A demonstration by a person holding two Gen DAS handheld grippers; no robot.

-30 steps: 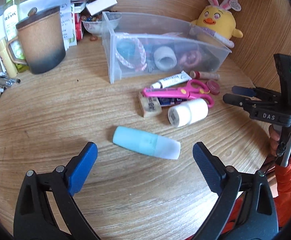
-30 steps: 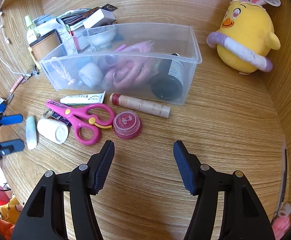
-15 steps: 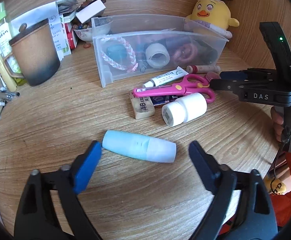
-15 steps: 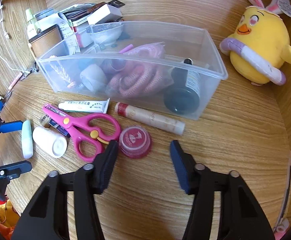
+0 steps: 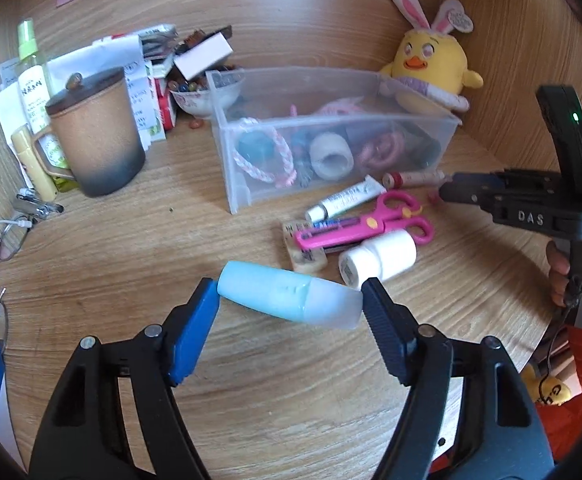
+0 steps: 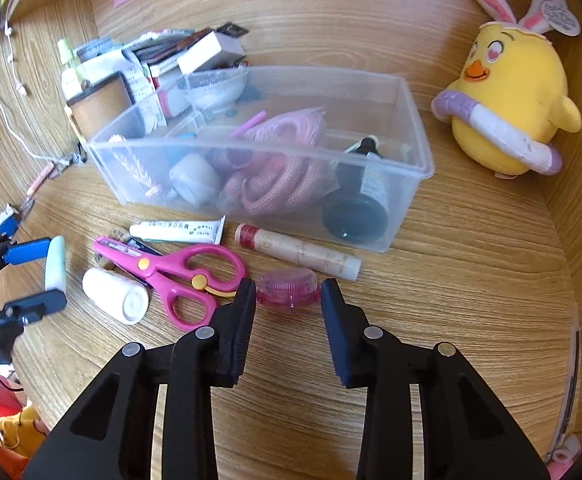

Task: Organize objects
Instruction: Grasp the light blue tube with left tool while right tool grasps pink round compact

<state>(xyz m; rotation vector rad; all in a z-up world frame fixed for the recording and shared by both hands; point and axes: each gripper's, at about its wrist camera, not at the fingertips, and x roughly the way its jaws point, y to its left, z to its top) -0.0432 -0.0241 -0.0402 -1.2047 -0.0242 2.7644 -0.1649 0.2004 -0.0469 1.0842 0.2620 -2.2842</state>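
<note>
Clamped end to end between the two pads of the left gripper (image 5: pixel 290 298): a pale blue bottle (image 5: pixel 289 299) with a frosted cap, lying crosswise, blue-padded finger at its base, black finger at its cap. Just beyond the bottle, a white bottle (image 5: pixel 379 262) on its side, an eraser (image 5: pixel 305 250) and pink scissors (image 5: pixel 365 226) over a dark blue strip. Farther ahead, a white tube (image 5: pixel 345 202) and the clear plastic bin (image 5: pixel 331 140), holding pink rope, a white roll and a braided cord. Ahead and to the left, a lidded brown mug (image 5: pixel 95 136); behind the bin to the right, a yellow chick plush (image 5: pixel 431 68).

Parted on either side of a pink round jar (image 6: pixel 287 288), the right gripper (image 6: pixel 289 308), pads just beside the jar's sides on the wooden desk (image 6: pixel 451 280); contact with the jar cannot be told. Immediately past the jar, a cream lip-balm stick (image 6: pixel 299 252) along the bin's front wall. Far left of the right gripper, the left one with the blue bottle between its fingers.
</note>
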